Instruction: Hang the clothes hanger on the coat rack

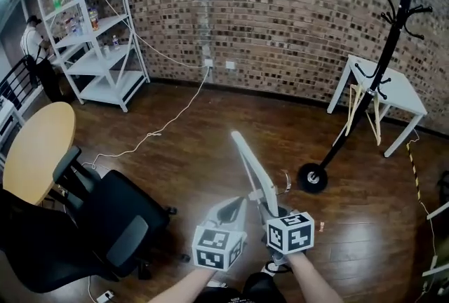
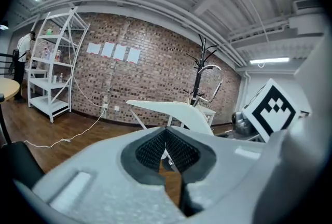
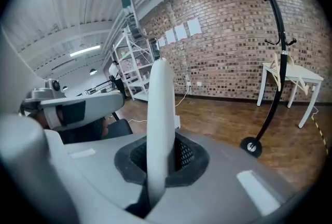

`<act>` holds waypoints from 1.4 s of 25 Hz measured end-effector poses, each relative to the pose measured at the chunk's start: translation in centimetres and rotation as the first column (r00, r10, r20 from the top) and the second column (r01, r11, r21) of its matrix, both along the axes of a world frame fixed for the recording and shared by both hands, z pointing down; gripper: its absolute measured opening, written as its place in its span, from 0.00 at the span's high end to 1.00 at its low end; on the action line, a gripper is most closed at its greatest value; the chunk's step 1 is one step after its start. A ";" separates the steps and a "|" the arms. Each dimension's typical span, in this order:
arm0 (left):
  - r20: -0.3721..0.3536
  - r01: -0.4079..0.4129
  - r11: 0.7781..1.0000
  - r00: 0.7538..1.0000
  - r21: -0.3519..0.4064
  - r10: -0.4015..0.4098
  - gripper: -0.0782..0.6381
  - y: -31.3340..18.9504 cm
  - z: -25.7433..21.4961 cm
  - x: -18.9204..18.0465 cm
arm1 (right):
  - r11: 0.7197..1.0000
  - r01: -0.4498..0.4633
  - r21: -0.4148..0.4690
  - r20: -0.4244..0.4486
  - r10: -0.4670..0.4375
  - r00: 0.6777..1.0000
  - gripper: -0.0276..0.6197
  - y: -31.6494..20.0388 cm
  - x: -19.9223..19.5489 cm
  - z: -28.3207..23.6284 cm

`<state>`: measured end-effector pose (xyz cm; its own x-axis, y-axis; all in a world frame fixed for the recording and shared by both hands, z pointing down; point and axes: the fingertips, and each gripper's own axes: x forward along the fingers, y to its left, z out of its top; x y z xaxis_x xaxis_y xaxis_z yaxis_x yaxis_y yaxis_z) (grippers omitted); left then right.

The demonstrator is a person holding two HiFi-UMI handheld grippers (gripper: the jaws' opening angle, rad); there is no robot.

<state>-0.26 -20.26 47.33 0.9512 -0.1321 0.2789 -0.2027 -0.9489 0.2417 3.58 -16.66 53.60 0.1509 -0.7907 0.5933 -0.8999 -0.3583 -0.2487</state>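
Hanger point(image 1: 250, 163) is sticking up, clamped in right tongs point(image 1: 271, 205); left tongs point(image 1: 238, 205) are resting closed and empty just beside; coat rack point(image 1: 390, 42) is standing well apart.

The hanger point(image 1: 252, 168) is white and the rack point(image 1: 393, 35) is black. The far wall point(image 1: 295, 7) has a red-brown brick pattern, and the floor point(image 1: 203, 147) is dark brown wood.

A table point(image 1: 405, 92) stands just behind the rack point(image 1: 388, 56), shelves point(image 1: 98, 31) far to its left, the hanger point(image 1: 251, 168) and chair point(image 1: 119, 224) before it.
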 end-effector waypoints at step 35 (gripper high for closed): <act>-0.247 -0.412 0.904 0.869 0.117 0.429 0.88 15.4 -21.6 45.3 | 0.983 -0.139 0.118 -0.159 0.157 0.975 0.96 12.6 46.5 -24.9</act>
